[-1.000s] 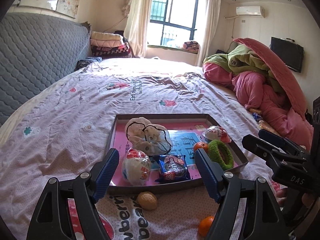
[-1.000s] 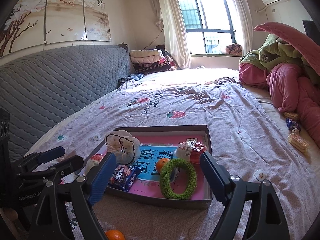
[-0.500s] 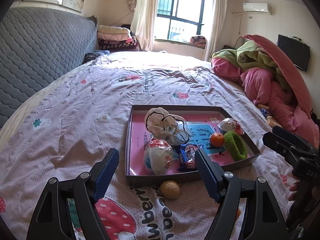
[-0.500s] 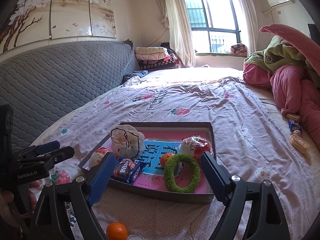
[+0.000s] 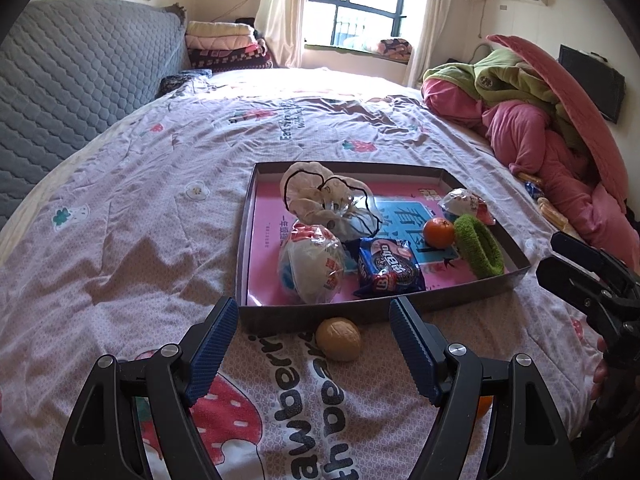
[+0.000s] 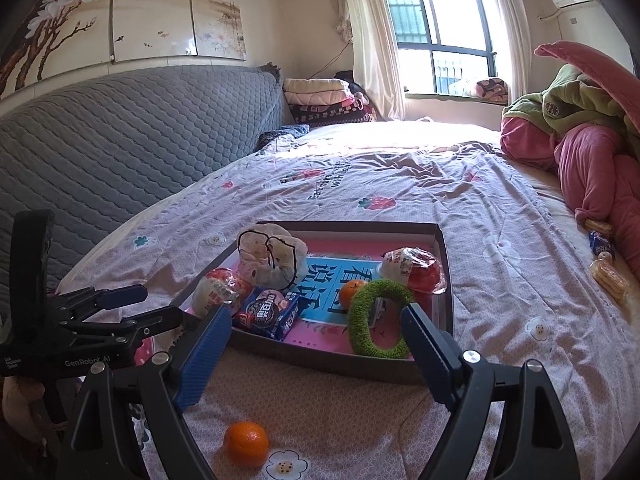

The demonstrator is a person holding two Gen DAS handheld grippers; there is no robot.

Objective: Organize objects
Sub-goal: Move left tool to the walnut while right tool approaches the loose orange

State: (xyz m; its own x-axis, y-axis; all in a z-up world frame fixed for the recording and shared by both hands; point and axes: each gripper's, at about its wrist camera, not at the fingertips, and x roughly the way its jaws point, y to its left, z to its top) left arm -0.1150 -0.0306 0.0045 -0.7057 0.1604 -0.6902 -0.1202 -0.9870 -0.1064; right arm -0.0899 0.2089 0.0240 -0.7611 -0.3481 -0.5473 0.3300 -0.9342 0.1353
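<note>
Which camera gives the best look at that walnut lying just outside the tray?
The left wrist view: the walnut lies whole on the bedspread, between the open left gripper fingers, near the tray. In the right wrist view I cannot make it out.

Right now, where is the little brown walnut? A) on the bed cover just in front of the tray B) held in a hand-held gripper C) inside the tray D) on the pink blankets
A: the walnut lies on the bed cover, just outside the tray wall.
</note>
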